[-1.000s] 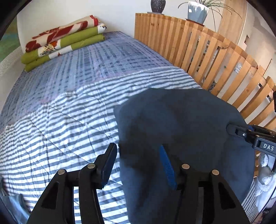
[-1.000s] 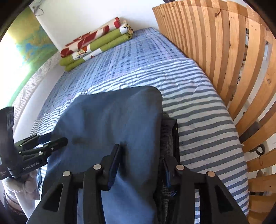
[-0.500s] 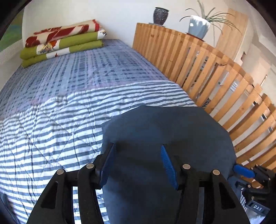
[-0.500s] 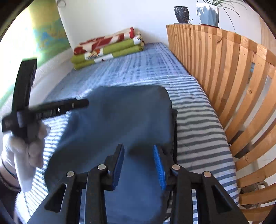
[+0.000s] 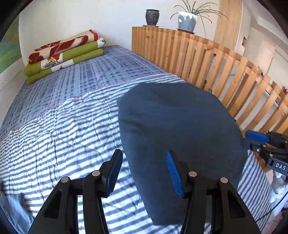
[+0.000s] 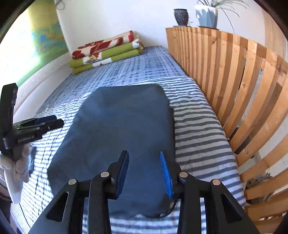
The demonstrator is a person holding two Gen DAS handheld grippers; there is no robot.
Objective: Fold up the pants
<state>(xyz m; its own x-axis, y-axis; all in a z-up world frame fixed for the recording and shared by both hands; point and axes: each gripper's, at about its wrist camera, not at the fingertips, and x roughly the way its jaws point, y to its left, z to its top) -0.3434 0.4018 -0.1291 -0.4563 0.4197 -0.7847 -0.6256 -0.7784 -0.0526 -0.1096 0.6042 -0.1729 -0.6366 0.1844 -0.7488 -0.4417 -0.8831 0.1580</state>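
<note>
Both grippers have pulled back off the pants since the earlier frames, where the right one sat on the cloth's right edge and the left one straddled its left side. Right gripper now hangs above the near part of the folded cloth; its jaws have just been closing, stand at a narrow gap, and hold nothing. Left gripper hangs over the cloth's near left edge, jaws moderately wide and empty: its left finger is above the striped bedspread, its right finger above the dark blue fabric. Pants lie flat as 1 compact folded rectangle on the bedspread, toward the right side of the bed, near the wooden slatted rail with a strip of stripes between. In the right wrist view the left gripper shows at the left edge, held in a white-gloved hand, clear of the cloth. At the far end of the bed sits a stack of folded blankets, green and floral. 2 pots, 1 dark vase and 1 pale planter, stand on the far end of the rail.
</note>
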